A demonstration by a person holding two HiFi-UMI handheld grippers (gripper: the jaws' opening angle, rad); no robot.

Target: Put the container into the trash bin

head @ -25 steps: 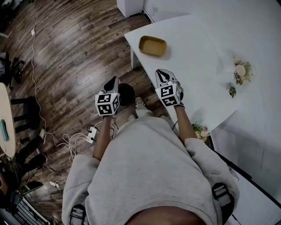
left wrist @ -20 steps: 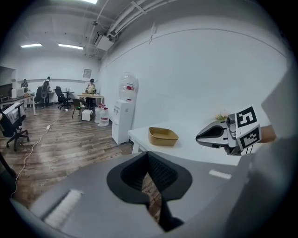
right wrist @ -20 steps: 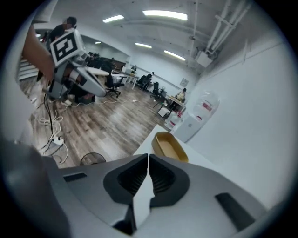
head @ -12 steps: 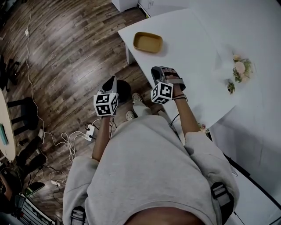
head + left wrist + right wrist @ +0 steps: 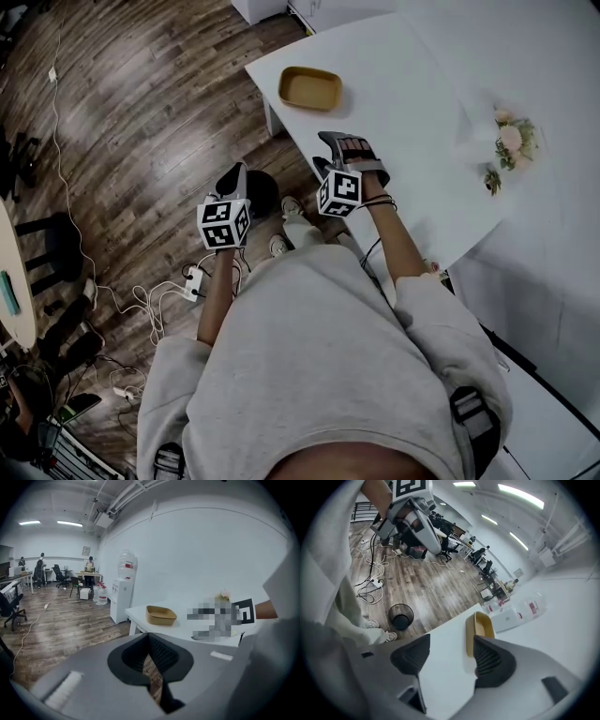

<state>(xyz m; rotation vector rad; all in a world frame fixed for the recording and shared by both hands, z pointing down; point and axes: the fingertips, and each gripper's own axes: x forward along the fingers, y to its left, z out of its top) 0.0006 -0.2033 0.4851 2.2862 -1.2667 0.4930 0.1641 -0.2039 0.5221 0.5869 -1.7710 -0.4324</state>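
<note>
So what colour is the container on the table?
Mustard-yellow shallow container, clearest in the head view.

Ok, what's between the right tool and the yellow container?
Only bare white table separates the right tool from the yellow container, in the head and right gripper views. Its jaws are opening, empty.

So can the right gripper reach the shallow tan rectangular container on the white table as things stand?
Probably yes. The right gripper hovers over the white table, its jaws opening with nothing between them, pointed at the shallow tan rectangular container; only bare tabletop lies between.
</note>
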